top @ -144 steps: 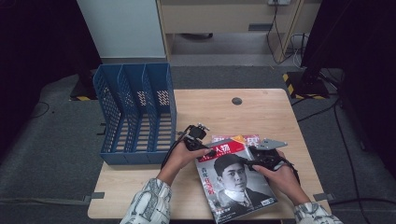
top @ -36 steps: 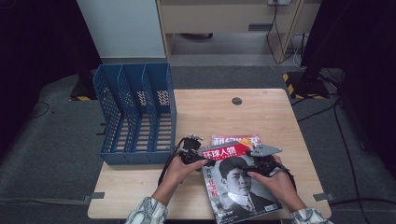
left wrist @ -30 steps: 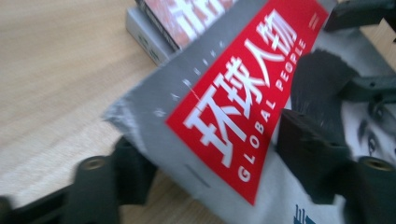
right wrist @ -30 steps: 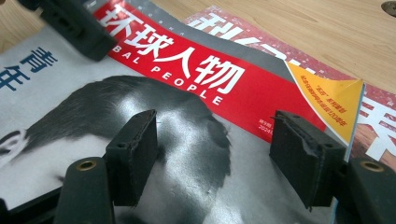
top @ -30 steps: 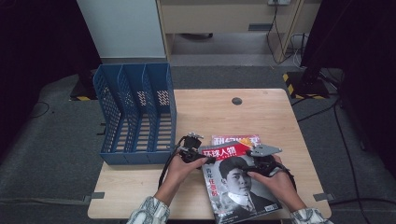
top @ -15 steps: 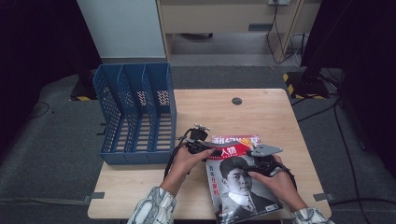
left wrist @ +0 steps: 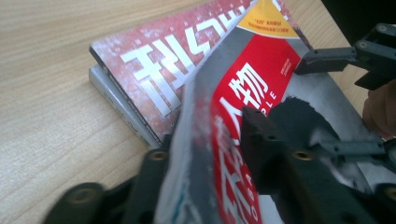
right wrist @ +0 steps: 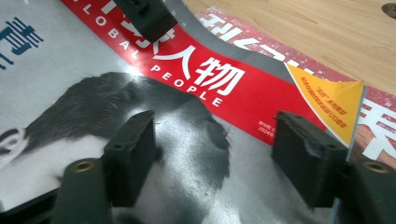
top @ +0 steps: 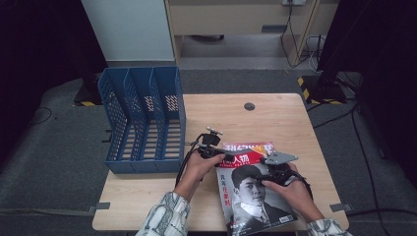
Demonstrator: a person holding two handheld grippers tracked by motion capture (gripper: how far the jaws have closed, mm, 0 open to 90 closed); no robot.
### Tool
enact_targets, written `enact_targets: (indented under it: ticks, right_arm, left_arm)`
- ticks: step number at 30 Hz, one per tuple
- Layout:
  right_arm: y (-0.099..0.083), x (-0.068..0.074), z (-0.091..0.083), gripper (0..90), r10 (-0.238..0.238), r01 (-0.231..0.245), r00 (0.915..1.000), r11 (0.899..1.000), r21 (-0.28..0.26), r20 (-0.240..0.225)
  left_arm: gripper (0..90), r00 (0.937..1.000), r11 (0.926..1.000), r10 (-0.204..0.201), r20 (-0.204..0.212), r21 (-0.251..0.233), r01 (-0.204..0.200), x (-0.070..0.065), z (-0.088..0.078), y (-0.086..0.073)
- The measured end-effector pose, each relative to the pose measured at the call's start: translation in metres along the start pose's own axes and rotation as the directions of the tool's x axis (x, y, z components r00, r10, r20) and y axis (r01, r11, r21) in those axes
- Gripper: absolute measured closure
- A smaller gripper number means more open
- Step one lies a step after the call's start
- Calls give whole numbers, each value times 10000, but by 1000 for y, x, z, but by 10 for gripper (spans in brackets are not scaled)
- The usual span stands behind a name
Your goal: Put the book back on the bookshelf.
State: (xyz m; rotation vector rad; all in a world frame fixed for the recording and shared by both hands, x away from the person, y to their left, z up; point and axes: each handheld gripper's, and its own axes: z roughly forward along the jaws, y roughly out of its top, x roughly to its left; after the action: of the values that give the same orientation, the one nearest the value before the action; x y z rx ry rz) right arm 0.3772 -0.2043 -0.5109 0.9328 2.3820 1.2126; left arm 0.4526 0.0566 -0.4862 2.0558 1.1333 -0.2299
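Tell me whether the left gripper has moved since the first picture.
Yes. The left gripper sits slightly farther from the blue file rack, now closing on the top magazine.

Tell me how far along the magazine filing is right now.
Done: nothing filed; the blue slotted plastic file rack holds no magazine. In hand: the left gripper has just been closing on the lifted edge of the top magazine with the red banner and portrait cover, while the right gripper, jaws open, rests on its cover. Left: lifting it into a slot, then probably the red-and-white magazine underneath.
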Motion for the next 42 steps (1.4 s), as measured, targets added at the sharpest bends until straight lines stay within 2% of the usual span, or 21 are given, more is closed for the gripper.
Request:
enact_targets:
  ticks: [3, 6, 11, 16, 22, 26, 32, 38, 41, 42]
  right_arm:
    - [1, -6, -3, 195, 237, -233, 9995, 9995, -197, 211]
    - [-1, -16, -6, 145, 703, -691, 9963, 9973, -252, 485]
    - [-3, -21, -7, 136, 1198, -1192, 9926, 9925, -258, 219]
    - [-4, -25, -5, 126, 1349, -1346, 9904, 9908, -116, 312]
    - [-3, -24, -3, 150, 1244, -1244, 9922, 9922, -32, 77]
    - [-3, -24, -3, 156, 1111, -1111, 9937, 9938, 5, 137]
    - [-3, -24, -3, 177, 1212, -1211, 9925, 9926, -20, 140]
    - [-2, -22, -3, 200, 952, -951, 9953, 9954, -84, 165]
    - [-2, -20, -1, 199, 810, -810, 9964, 9967, 9, 251]
    - [-2, -21, -1, 202, 786, -787, 9966, 9969, 16, 254]
  left_arm:
    - [756, 9999, 9999, -8, 158, -161, 10, -1, -3, 1]
    - [772, 9998, 9997, 128, 178, -211, -124, -4, -5, 3]
    - [792, 9990, 9988, 399, 181, -276, -394, -9, -9, 7]
    - [802, 9981, 9977, 608, 125, -316, -604, -13, -15, 11]
    - [783, 9967, 9967, 800, 147, -129, -798, -14, -17, 14]
    - [765, 9972, 9973, 734, 121, -79, -733, -13, -15, 14]
    - [712, 9977, 9981, 616, 275, -100, -614, -11, -12, 15]
    - [660, 9972, 9986, 537, 512, -19, -536, -11, -7, 15]
    - [668, 9977, 9989, 473, 480, -49, -471, -11, -6, 16]
    - [697, 9981, 9990, 442, 425, -71, -439, -10, -7, 16]
